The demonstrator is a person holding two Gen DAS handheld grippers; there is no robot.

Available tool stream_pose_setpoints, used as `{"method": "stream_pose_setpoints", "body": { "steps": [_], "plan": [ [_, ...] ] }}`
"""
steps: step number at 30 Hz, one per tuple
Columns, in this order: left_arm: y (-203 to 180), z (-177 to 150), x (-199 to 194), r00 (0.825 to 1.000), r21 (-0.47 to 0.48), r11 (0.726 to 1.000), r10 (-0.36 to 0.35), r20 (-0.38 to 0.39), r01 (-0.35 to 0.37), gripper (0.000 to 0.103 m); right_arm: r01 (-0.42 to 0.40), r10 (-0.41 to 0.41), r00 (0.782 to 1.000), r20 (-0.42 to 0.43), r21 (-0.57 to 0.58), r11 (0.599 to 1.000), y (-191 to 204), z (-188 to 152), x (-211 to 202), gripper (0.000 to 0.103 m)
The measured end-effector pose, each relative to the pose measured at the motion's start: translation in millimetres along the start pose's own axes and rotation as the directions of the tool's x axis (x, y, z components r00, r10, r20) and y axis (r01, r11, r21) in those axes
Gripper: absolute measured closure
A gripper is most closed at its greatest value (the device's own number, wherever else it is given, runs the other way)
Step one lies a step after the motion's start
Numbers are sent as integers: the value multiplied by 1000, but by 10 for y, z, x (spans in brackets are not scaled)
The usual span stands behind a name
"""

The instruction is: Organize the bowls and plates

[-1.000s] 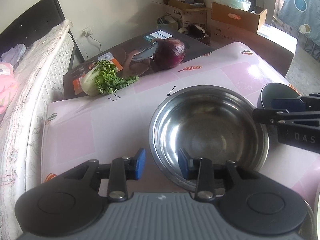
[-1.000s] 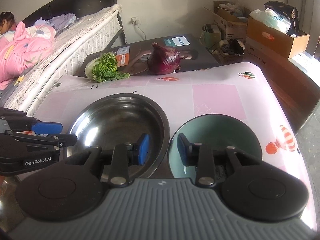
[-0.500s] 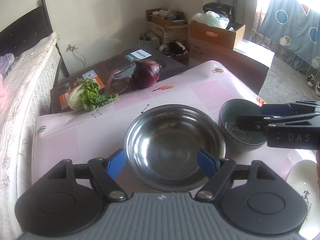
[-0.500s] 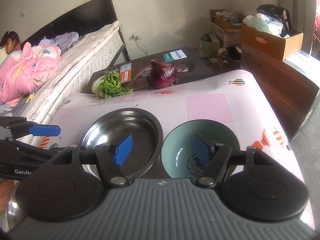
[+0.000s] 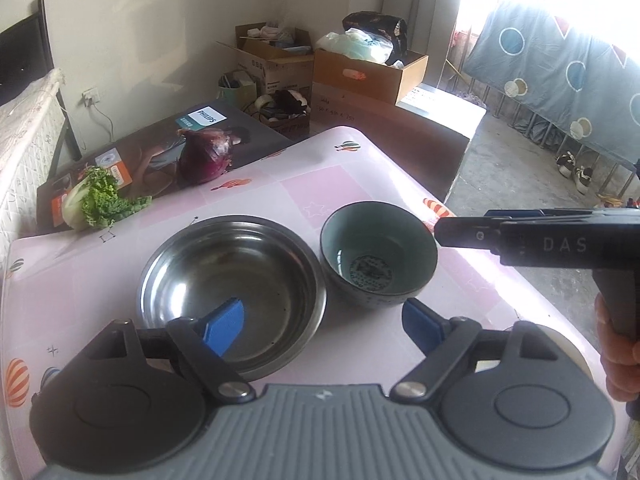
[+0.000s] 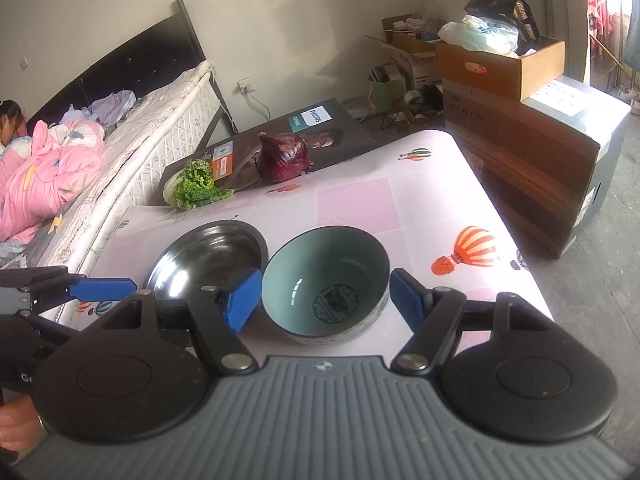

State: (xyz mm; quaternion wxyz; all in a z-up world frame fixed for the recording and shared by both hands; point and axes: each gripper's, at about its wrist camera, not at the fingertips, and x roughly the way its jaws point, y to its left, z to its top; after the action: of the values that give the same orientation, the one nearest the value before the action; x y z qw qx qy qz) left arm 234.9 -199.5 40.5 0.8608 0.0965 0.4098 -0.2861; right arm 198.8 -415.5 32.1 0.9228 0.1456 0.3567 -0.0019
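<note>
A steel bowl and a teal ceramic bowl stand side by side on the pink table. My left gripper is open and empty, raised above the near rims of both bowls. My right gripper is open and empty, its blue pads on either side of the teal bowl, above it. The steel bowl lies left of it. A white dish shows partly under my left gripper's right finger.
A lettuce and a red onion lie at the table's far edge by a dark box. A bed runs along the left. Cardboard boxes stand at the back right.
Both grippers have opened wide and pulled up and back from the bowls. The views now show both bowls from higher up.
</note>
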Motion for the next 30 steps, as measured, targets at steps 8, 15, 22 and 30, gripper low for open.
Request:
{"method": "stream_pose_setpoints", "body": {
  "steps": [8,15,22,30],
  "plan": [
    [-119,94,333,993,-87,993,-91,-77,84,36,-1,3,999,-33,61,998,-321,49,156,32],
    [-78,162,573,992,-200,978,-74,-102,53,60,-29,45,994,-104,149,988,-561,119,578,51],
    [-57,176,712,989,-249,968,-79,-129,45,71,-17,50,984,-170,187,982,-679,118,999,84],
    [-98,177,649,986,-236,969,-100,-134,67,73,-43,73,978,-196,152,987,-678,30,929,91]
  ]
}}
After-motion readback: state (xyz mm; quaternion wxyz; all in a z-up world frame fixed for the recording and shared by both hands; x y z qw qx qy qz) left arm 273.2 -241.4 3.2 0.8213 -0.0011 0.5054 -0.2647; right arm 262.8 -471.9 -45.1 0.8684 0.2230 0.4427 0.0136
